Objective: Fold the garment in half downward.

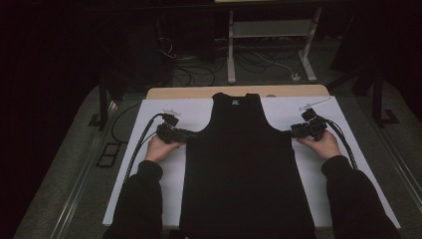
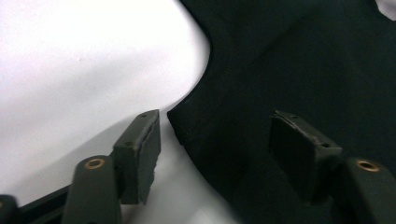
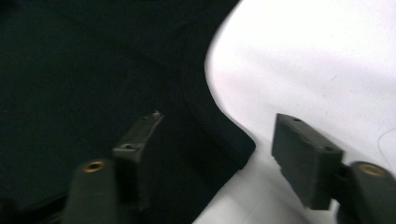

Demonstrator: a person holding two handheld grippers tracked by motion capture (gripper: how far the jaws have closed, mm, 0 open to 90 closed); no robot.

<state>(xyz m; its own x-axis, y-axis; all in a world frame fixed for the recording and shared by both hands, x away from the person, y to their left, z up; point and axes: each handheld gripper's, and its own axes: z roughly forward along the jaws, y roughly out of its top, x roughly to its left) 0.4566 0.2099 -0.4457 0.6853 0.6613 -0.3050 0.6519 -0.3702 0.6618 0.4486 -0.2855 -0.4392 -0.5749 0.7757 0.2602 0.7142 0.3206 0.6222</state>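
Sleeves of dark fabric come in at my near edge, one hand on each tool. Between them a black sleeveless cotton tank top point(image 1: 247, 169) lies flat and face up on the white sheet point(image 1: 164, 189) covering the counter, hem toward me, neck away. I judge it is spread like this so both sides can be taken at once for a fold. My left gripper point(image 1: 191, 133) sits at the underarm corner on its side; in the left gripper view point(image 2: 210, 144) its jaws stand partly apart, one pad on the sheet, one over the cloth, straddling the hem corner without pinching it. My right gripper point(image 1: 290, 133) mirrors that at the other underarm point(image 3: 210, 149), also half-wide and not gripping. No containers are on the counter. Beyond its wooden far edge point(image 1: 199, 92), cables and a white metal stand point(image 1: 268, 30) sit on the floor.
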